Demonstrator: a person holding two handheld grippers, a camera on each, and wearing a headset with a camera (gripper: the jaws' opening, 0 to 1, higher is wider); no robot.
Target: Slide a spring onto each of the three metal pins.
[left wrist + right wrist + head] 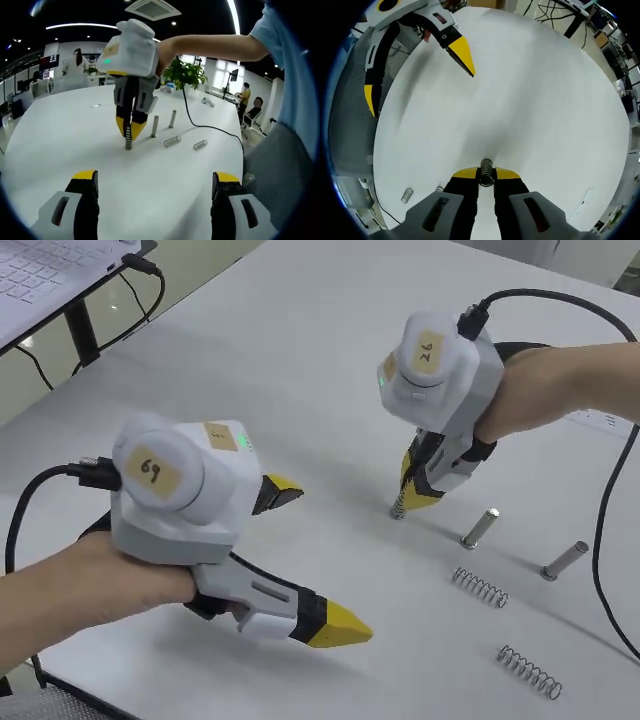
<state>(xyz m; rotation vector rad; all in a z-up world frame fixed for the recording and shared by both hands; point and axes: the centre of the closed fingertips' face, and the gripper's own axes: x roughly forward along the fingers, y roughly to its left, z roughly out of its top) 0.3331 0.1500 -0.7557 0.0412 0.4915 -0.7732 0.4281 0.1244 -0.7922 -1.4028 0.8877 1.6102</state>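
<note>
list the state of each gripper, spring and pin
left gripper: open, empty
right gripper: shut on held spring
held spring: upright, bottom end at table
middle pin: upright, bare
end pin: upright, bare
near spring: lying loose
far spring: lying loose
</note>
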